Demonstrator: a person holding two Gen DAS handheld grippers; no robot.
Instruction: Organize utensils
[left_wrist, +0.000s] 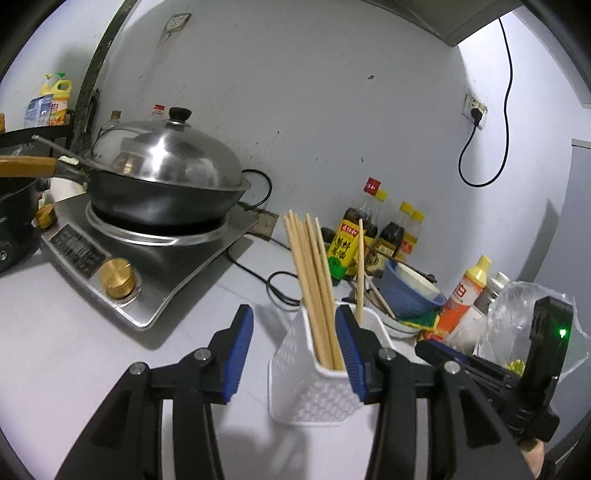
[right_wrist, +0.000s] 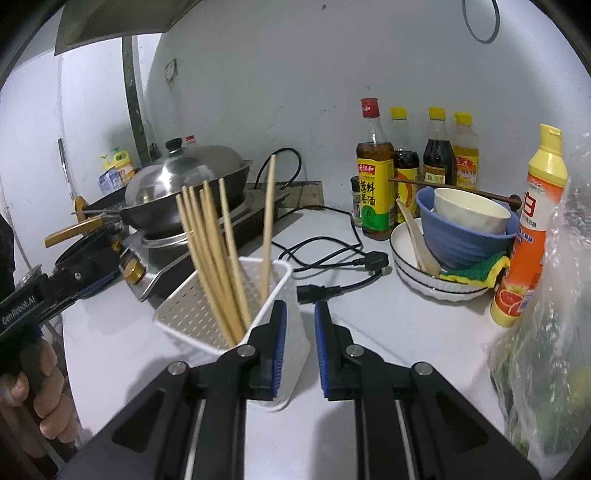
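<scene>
Nearest the lens, the left gripper (left_wrist: 295, 343) stood with jaws wide apart, straddling the white perforated holder (left_wrist: 310, 373); the right-hand pad overlapped the holder's rim, but contact could not be judged. The right gripper (right_wrist: 300, 336) was also parted, with a narrower gap and nothing between its pads, its left pad in front of the holder's near corner.

The holder sat on the white counter (right_wrist: 369, 332), just ahead of both grippers. It was a rectangular basket with dotted walls. A bundle of pale wooden chopsticks (right_wrist: 214, 251) leaned toward the left; a single chopstick (right_wrist: 267, 229) stood apart at the far side. Their lower ends were hidden inside the basket.

Beyond, a blue bowl (right_wrist: 465, 243) rested in a white dish (right_wrist: 410, 269), with sauce bottles (right_wrist: 375, 177) behind. The lidded wok (left_wrist: 162, 177) was farthest, its handle cut off at the frame edge.
</scene>
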